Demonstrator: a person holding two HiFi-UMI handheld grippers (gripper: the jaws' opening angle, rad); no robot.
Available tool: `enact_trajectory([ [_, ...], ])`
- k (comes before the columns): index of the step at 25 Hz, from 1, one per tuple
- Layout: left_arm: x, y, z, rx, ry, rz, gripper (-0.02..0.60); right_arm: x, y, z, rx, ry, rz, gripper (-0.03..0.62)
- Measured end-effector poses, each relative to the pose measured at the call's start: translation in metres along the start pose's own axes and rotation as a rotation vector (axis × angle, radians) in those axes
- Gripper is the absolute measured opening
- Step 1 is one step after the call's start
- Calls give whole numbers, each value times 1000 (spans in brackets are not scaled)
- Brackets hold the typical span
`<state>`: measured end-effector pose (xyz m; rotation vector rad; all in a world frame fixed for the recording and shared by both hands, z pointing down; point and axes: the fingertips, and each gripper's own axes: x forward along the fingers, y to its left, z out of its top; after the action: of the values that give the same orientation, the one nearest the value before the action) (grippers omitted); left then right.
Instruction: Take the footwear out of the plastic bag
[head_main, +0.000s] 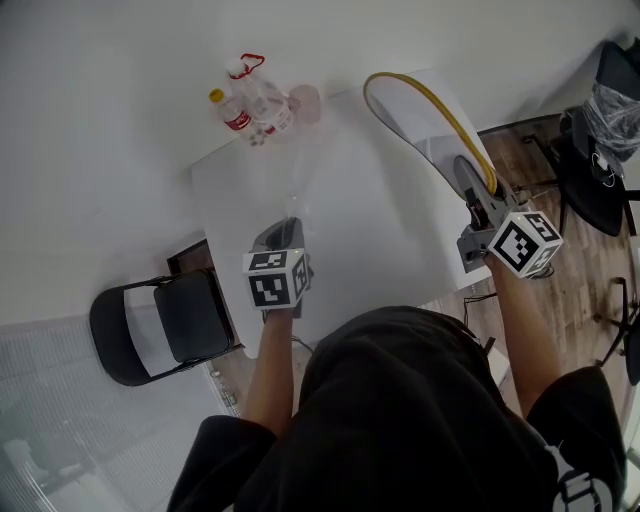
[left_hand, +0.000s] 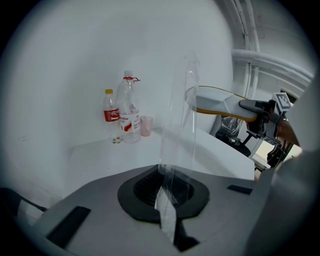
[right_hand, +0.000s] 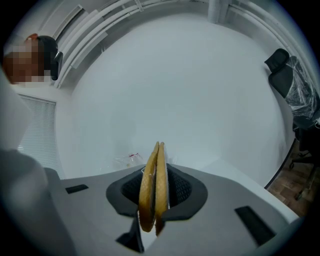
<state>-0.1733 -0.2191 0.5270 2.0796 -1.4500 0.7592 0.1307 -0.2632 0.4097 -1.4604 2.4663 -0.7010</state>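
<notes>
My left gripper (head_main: 287, 232) is shut on a clear plastic bag (head_main: 298, 185) over the white table (head_main: 380, 240). In the left gripper view the bag (left_hand: 181, 120) stands up thin and see-through from between the jaws of the left gripper (left_hand: 167, 202), and it looks flat. My right gripper (head_main: 480, 203) is shut on a pair of white slippers with yellow rims (head_main: 425, 110), held out of the bag over the table's right side. In the right gripper view the slippers (right_hand: 154, 185) sit edge-on, pressed together in the right gripper (right_hand: 155, 206). The left gripper view shows the slippers (left_hand: 220, 104) level at the right.
Two plastic bottles (head_main: 243, 105), a pink cup (head_main: 305, 100) and a few small round bits stand at the table's far corner by the wall. A black folding chair (head_main: 165, 325) is at the left. An office chair (head_main: 600, 165) with plastic wrap stands on the wooden floor at the right.
</notes>
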Motion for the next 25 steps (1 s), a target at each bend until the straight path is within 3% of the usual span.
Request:
enact_trajectory([
  [25, -1, -9, 8, 38, -10, -13, 21, -2, -3, 3, -41, 13, -12, 74],
])
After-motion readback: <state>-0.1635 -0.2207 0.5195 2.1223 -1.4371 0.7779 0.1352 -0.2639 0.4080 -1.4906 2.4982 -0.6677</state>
